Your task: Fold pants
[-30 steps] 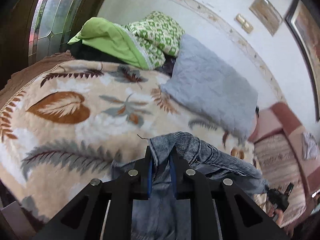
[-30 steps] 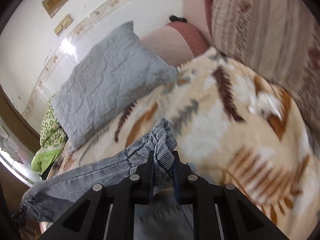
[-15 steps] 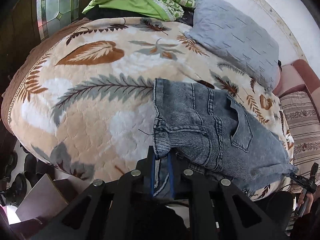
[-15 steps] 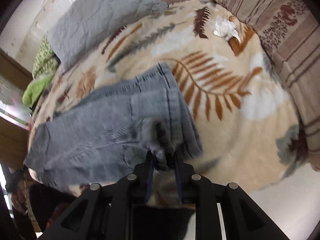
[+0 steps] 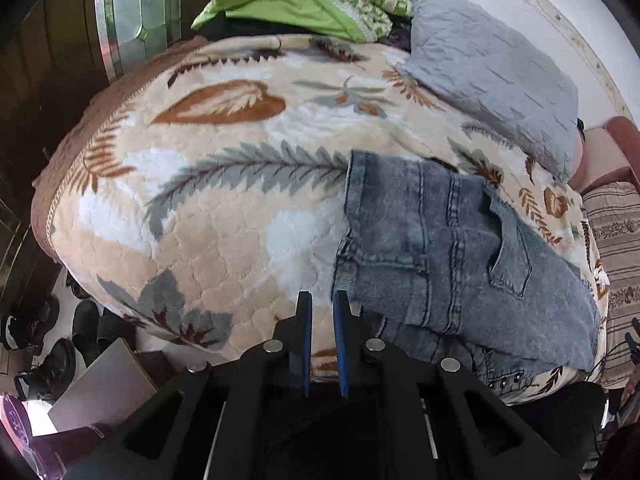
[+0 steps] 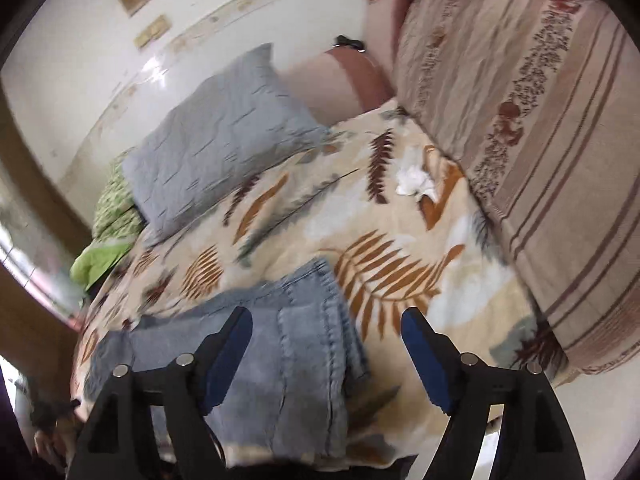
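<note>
The blue-grey jeans (image 5: 452, 252) lie folded flat on the leaf-patterned blanket (image 5: 224, 216), back pocket up, near the bed's front edge. My left gripper (image 5: 322, 298) hovers just left of the jeans' near corner, jaws shut with only blanket showing in the thin slit between them. In the right wrist view the jeans (image 6: 296, 344) lie under my right gripper (image 6: 326, 316), whose jaws are opening wide; the cloth sits below and between the fingers, and the pads do not press on it.
A grey quilted pillow (image 5: 492, 80) and green bedding (image 5: 288, 4) lie at the far end of the bed. A striped cushion (image 6: 540, 120) borders the right side, with a white crumpled tissue (image 6: 414, 182) near it. Shoes (image 5: 48, 344) stand on the floor at the left.
Both grippers carried the jeans' edge over and laid it flat on the bed. The left let go and now sits beside the cloth; the right opened wide and released its fold.
</note>
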